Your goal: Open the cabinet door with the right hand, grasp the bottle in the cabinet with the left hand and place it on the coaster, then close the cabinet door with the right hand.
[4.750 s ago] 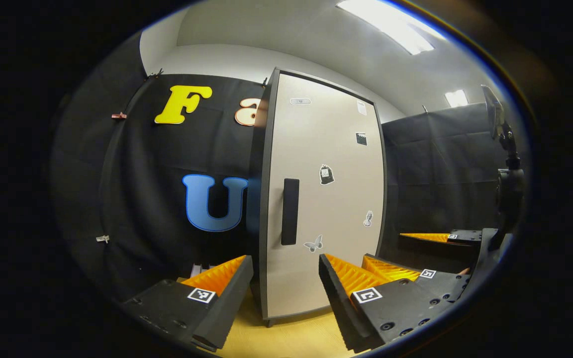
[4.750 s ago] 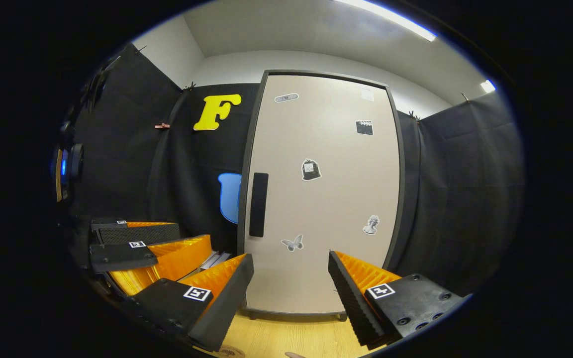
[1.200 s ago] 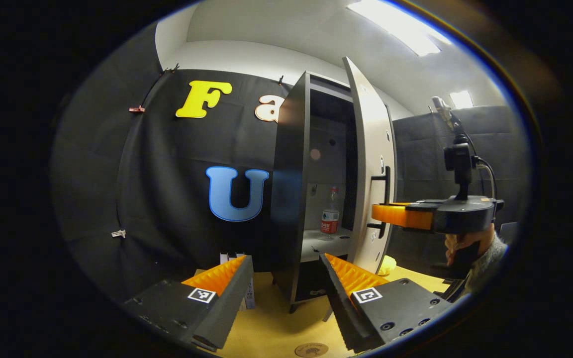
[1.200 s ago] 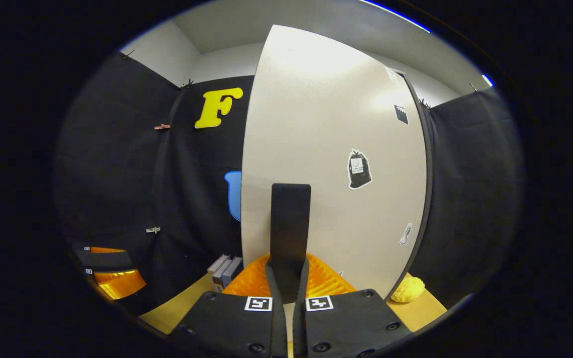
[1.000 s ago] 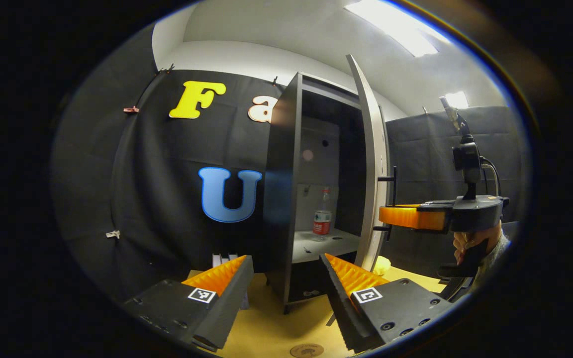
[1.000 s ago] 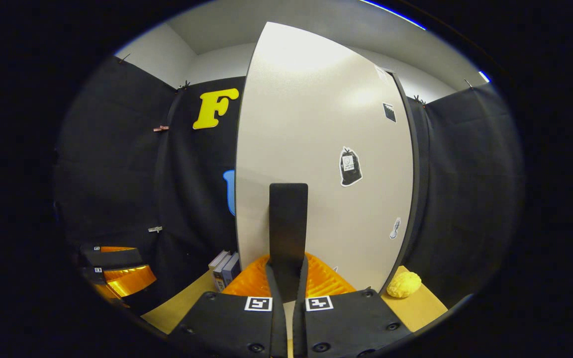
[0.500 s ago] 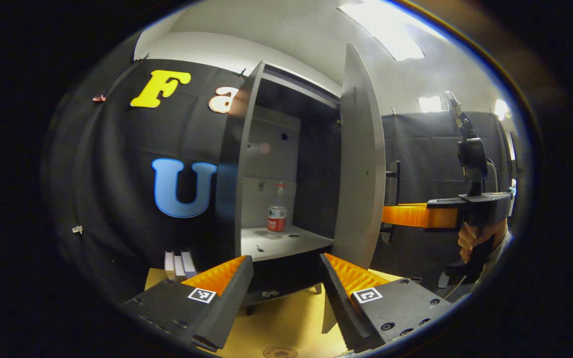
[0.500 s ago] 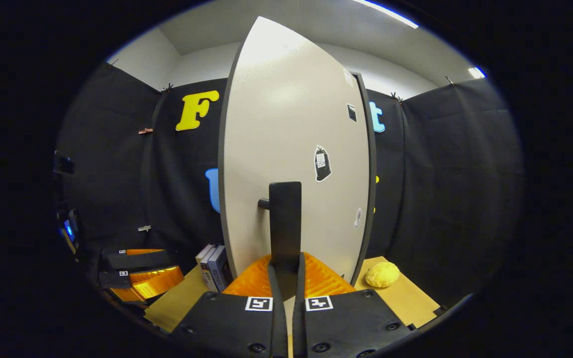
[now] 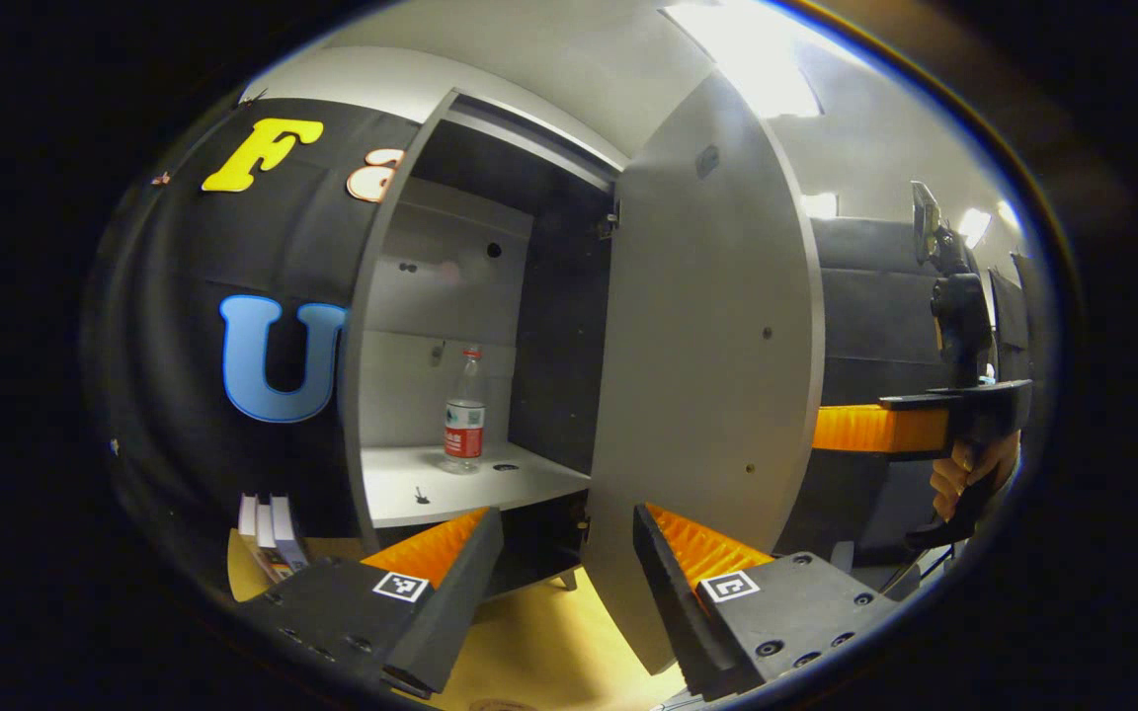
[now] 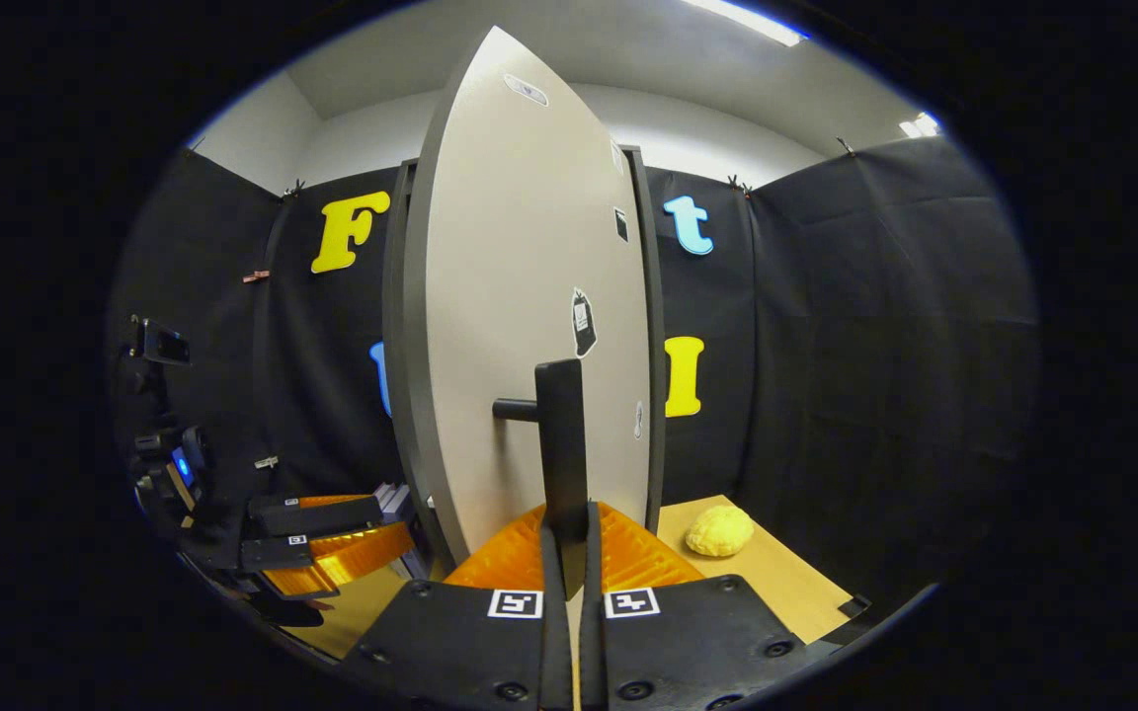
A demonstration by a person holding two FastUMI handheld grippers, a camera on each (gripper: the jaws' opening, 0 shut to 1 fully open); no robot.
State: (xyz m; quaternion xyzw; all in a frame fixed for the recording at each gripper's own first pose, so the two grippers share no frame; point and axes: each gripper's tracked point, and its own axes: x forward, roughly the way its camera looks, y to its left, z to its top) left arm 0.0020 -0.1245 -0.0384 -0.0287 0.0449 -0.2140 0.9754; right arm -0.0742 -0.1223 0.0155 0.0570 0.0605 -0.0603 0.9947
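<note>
Two risks: the right claw [image 10: 569, 553], pinching the door handle [image 10: 562, 434], could slip and let the door [image 9: 707, 375] swing back toward the spread left claw [image 9: 564, 553]; the bottle [image 9: 464, 412], upright mid-shelf [image 9: 529, 484], could tip.

Your cabinet door [image 10: 529, 296]: smooth matt laminate, pale face, dark edge. Handle [image 10: 562, 464], centre frame: matt black bar. Bottle [image 9: 465, 411], centre-left: clear glossy plastic, paper-like label. Table [image 10: 776, 573], lower right: light wood-grain, smooth. Booth wall [image 10: 875, 326]: matt black cloth, creased.
</note>
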